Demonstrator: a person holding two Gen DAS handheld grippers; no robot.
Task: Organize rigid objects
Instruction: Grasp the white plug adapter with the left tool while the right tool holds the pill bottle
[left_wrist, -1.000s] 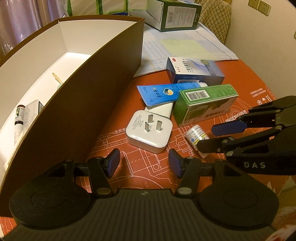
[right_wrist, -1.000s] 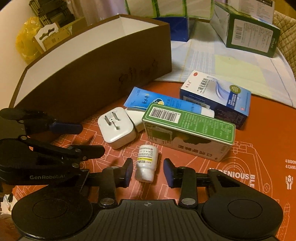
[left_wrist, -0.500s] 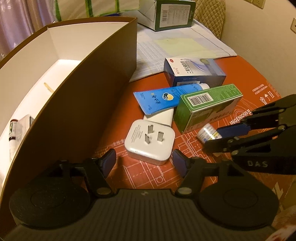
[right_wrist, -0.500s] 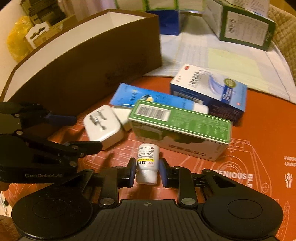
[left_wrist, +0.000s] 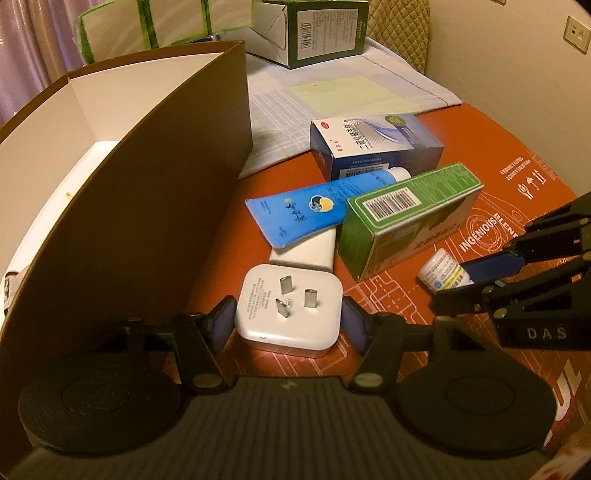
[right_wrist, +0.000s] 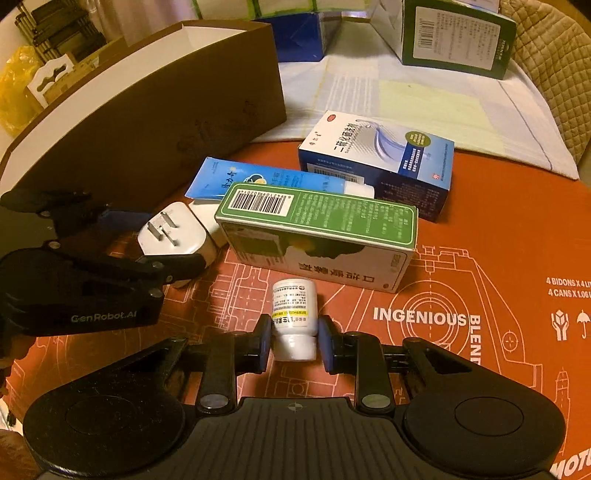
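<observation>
The right gripper (right_wrist: 293, 341) now has its jaws pinched on the small white bottle (right_wrist: 294, 317), which a second ago lay loose between them; the bottle lies on its side on the orange bench (right_wrist: 498, 266), just in front of the green box (right_wrist: 317, 236), and whether it has left the surface I cannot tell. The left gripper (left_wrist: 288, 323) has come in over the white plug adapter (left_wrist: 290, 308), and its jaws, having just been closing, straddle the adapter's sides; whether the pads already press on it is unclear. Judging from this, both pieces seem about ready to lift toward the brown storage box (left_wrist: 155, 206) at the left, where a few items already lie.
</observation>
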